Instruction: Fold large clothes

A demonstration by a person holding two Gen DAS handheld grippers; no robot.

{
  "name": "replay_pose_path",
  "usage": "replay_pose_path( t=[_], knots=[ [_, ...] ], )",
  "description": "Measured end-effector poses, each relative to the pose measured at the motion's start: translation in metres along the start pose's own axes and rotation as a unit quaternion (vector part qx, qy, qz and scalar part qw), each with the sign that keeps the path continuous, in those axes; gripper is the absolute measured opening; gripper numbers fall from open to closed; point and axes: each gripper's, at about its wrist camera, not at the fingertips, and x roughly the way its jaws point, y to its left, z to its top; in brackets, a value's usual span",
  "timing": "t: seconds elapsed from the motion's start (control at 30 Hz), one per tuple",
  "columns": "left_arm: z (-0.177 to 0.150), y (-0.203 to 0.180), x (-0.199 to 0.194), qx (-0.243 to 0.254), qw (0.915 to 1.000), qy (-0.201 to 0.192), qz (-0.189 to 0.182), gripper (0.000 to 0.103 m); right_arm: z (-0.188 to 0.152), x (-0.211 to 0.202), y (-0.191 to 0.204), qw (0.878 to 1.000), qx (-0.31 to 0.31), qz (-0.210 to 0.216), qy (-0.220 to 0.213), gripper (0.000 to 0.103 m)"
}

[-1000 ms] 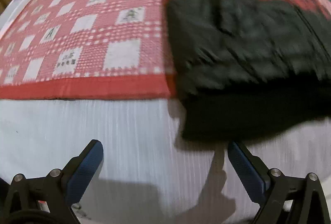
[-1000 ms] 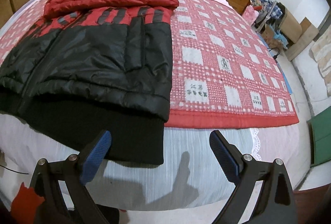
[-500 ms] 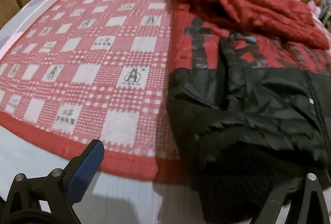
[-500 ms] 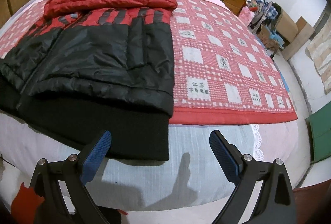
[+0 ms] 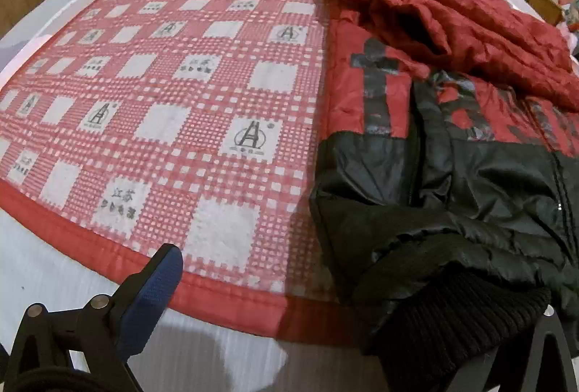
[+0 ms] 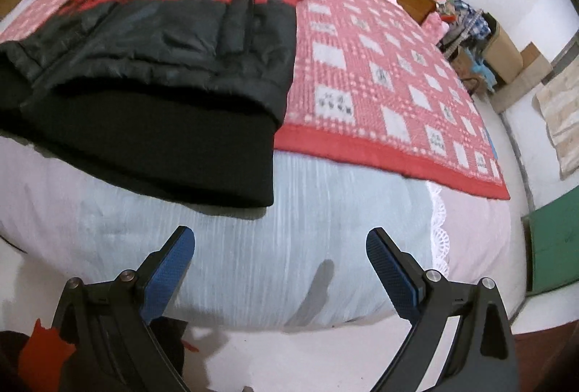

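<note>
A padded red-and-black quilted jacket with a black ribbed knit hem band is being shown lying flat on the bed, across the near edge of a red-and-white checked blanket, its hem spilling over the red border onto the pale striped sheet at the bed's near edge; its red sleeves or hood, which of the two cannot be told, are lying bunched over its far end. The garment is being judged as bulky but light, soft and springy, with a slick shell that is likely to slide against itself, so the firmer, grippier knit band at its two corners is being judged the best place to be taken hold of. The left gripper is being held wide open, with the hem's left corner lying over its right finger, which is largely hidden by the knit; whether cloth is actually being touched cannot be told. The right gripper is being held wide open and empty above the sheet, just short of the hem's right corner.
</note>
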Motion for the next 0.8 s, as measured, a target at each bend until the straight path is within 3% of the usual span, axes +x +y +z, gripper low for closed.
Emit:
replay_pose_path(
  t=[0.23, 0.33, 0.43, 0.57, 0.67, 0.77, 0.8],
  knots=[
    [0.001, 0.001, 0.001, 0.011, 0.9999, 0.005, 0.003, 0.1, 0.03, 0.006, -0.026, 0.996, 0.072, -0.044, -0.037, 0.097],
    [0.001, 0.001, 0.002, 0.006, 1.0, 0.003, 0.002, 0.1, 0.034, -0.001, -0.025, 0.995, 0.068, -0.043, -0.06, 0.097],
    [-0.002, 0.001, 0.006, -0.002, 0.9999, 0.013, -0.003, 0.1, 0.029, 0.013, -0.009, 0.999, 0.024, -0.031, -0.032, 0.097],
    [-0.013, -0.005, 0.014, 0.016, 0.9993, 0.031, 0.01, 0.1, 0.038, 0.018, 0.0, 0.998, 0.032, -0.025, -0.037, 0.097],
    [-0.016, 0.006, 0.011, 0.005, 0.9994, 0.016, 0.029, 0.1, 0.048, 0.009, -0.024, 0.988, 0.099, -0.085, -0.077, 0.097],
    [-0.016, 0.01, 0.014, 0.007, 0.9996, 0.019, 0.019, 0.097, 0.052, 0.015, -0.037, 0.986, 0.135, -0.067, -0.066, 0.096],
    [-0.016, 0.007, 0.015, 0.015, 0.9996, 0.021, 0.014, 0.092, 0.054, 0.018, -0.032, 0.989, 0.123, -0.061, -0.06, 0.087]
  ],
)
